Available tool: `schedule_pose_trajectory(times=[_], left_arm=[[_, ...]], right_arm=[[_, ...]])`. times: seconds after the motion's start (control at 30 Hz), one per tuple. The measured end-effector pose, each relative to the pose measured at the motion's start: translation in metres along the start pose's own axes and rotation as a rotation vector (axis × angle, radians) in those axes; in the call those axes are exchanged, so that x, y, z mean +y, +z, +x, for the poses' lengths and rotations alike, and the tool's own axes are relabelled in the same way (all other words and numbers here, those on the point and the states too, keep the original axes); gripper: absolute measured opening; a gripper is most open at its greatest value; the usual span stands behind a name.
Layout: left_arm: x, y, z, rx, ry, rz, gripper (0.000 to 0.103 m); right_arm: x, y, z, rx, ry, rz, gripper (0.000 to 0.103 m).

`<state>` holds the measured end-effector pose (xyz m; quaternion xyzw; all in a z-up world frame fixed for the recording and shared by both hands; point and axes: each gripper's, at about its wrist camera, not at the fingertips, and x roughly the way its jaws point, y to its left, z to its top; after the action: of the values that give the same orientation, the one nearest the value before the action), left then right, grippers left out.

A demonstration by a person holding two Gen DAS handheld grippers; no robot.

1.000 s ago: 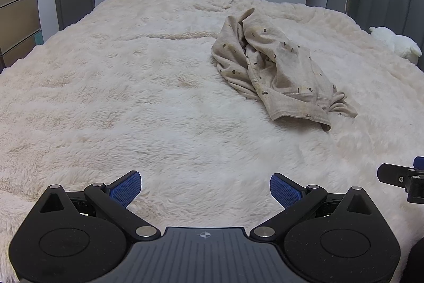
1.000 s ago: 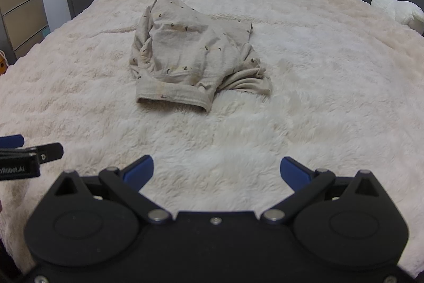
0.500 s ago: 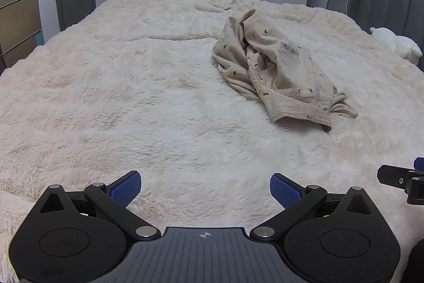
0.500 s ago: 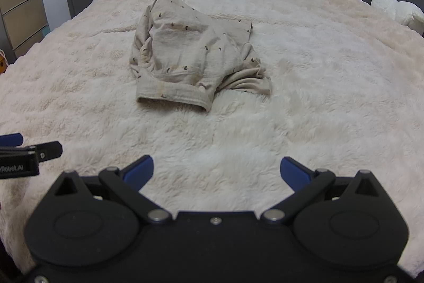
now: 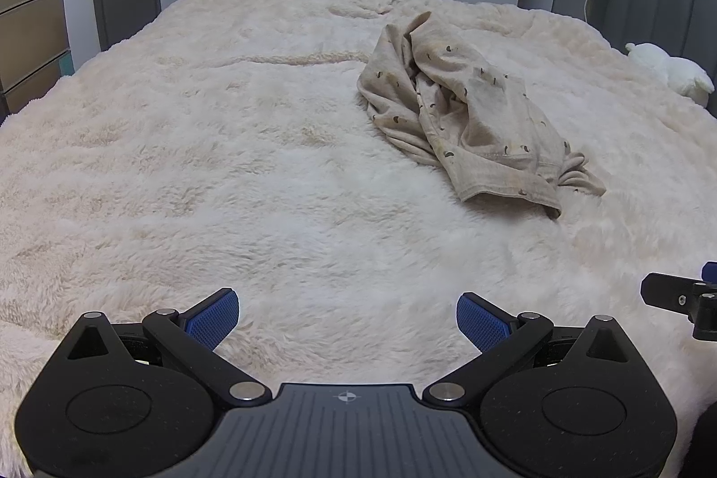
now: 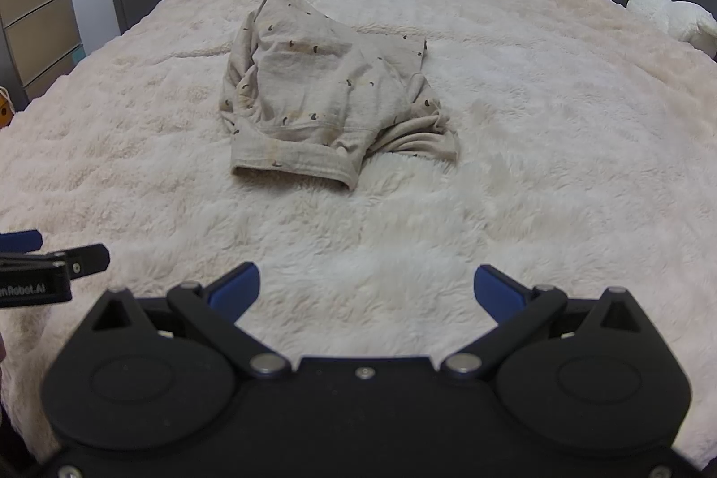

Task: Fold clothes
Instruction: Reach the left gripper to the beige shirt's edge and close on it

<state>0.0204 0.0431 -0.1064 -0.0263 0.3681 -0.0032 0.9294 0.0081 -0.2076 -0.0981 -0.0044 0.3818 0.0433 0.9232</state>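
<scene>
The bed [image 6: 537, 164], under a shaggy cream blanket, is the landmark for everything here. On it, nearer the middle than the near edge, lies one garment [image 6: 322, 97]: a beige top with small dark marks, rumpled in a heap, its hem turned toward the cameras and a bunched sleeve or flap trailing off to one side. Nothing about it looks folded or even spread flat, so I judge the task at its very start: the garment must be reached, opened out and smoothed, then folded.

Counted, from big to small: one bed, one garment on it, one white plush toy [image 6: 672, 16] at the bed's far right corner by the grey headboard, and two tools at the bed's near edge.

The left tool [image 5: 347, 316] hovers over the blanket at the near edge with its blue pads spread wide and nothing between them; the garment sits ahead and to its right, well apart. The right tool [image 6: 367, 290] is likewise spread wide and empty, with the garment ahead and slightly left, also well apart. Neither touches the cloth.
</scene>
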Motion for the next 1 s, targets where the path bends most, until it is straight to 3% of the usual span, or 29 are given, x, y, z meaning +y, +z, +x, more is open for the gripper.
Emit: schedule_pose_trajectory(times=[0.2, 0.43, 0.67, 0.73, 0.8, 1.0], left_arm=[[0.001, 0.001, 0.0, -0.004, -0.017, -0.007, 0.103], [-0.011, 0.016, 0.005, -0.087, 0.01, 0.073, 0.103], [-0.044, 0.058, 0.032, -0.085, -0.061, 0.109, 0.103], [-0.052, 0.074, 0.042, -0.103, -0.153, 0.107, 0.103], [-0.06, 0.09, 0.064, -0.07, -0.189, 0.08, 0.103], [-0.083, 0.106, 0.108, -0.016, -0.158, 0.118, 0.098]], right_arm=[[0.0, 0.0, -0.001, 0.001, -0.005, -0.004, 0.103], [-0.005, 0.014, 0.011, -0.029, 0.041, -0.02, 0.103], [-0.02, 0.025, 0.035, -0.101, 0.056, -0.002, 0.103], [-0.027, 0.025, 0.043, -0.09, 0.067, 0.023, 0.103], [-0.034, 0.025, 0.048, -0.059, 0.088, 0.063, 0.103], [-0.06, 0.023, 0.051, -0.067, 0.129, 0.148, 0.103]])
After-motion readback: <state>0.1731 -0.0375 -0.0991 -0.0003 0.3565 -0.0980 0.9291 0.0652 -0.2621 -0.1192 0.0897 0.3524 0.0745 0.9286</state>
